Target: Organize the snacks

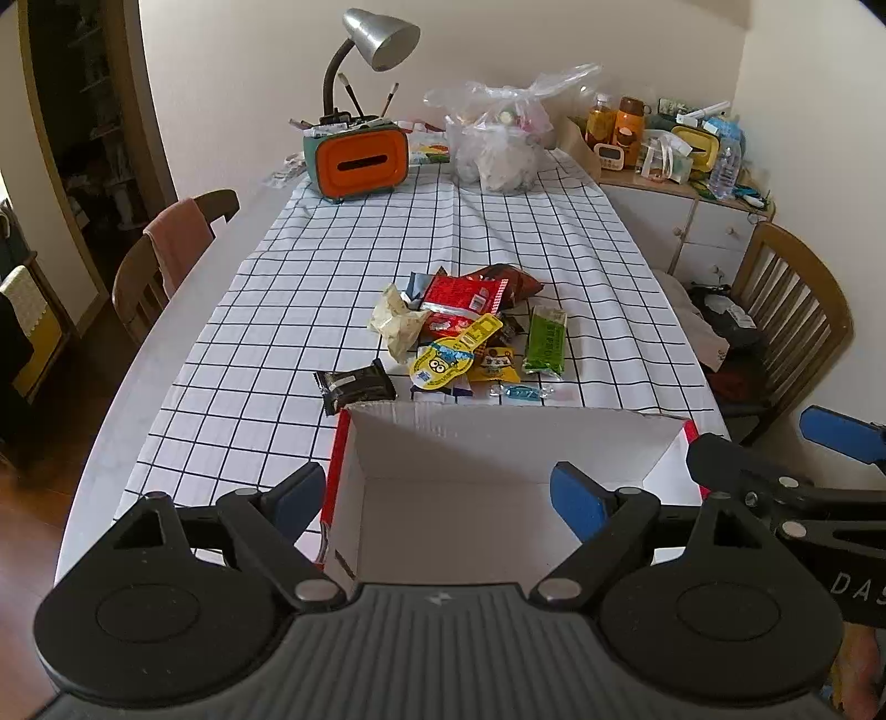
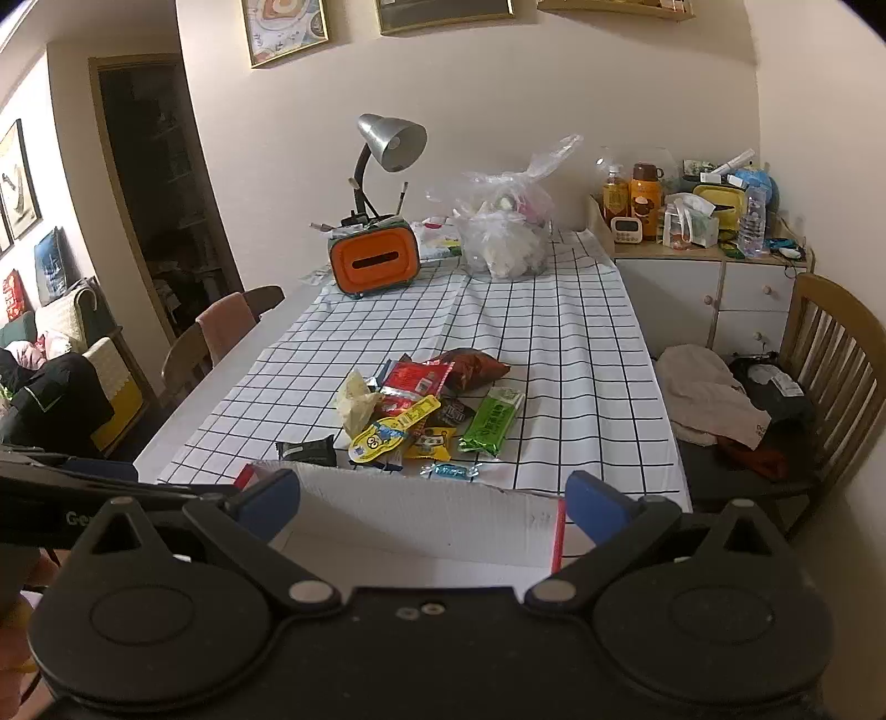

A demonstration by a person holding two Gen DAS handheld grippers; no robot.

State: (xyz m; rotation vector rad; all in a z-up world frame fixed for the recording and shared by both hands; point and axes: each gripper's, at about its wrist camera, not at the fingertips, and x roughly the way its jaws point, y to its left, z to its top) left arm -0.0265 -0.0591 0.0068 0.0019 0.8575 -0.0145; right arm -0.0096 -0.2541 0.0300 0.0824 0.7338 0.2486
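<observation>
A pile of snack packets lies mid-table on the checked cloth: a red packet [image 1: 464, 292], a green packet [image 1: 545, 340], a yellow Minions pouch [image 1: 443, 363], a black packet [image 1: 354, 385] and a small blue candy [image 1: 521, 392]. Just in front of them stands an open white cardboard box [image 1: 498, 443] with red outer sides, nothing inside it. My left gripper [image 1: 443, 501] hangs open over the box. In the right wrist view the same box [image 2: 410, 509] sits under my right gripper [image 2: 434, 501], also open, nothing between its fingers. The green packet [image 2: 492, 422] and Minions pouch [image 2: 382, 437] lie beyond.
An orange tissue box [image 1: 357, 160] with a desk lamp [image 1: 376, 39] and a stuffed plastic bag [image 1: 501, 149] stand at the table's far end. Wooden chairs [image 1: 166, 260] flank the table; the right chair [image 2: 819, 376] holds clothes. A cluttered cabinet [image 1: 681, 171] stands at the back right.
</observation>
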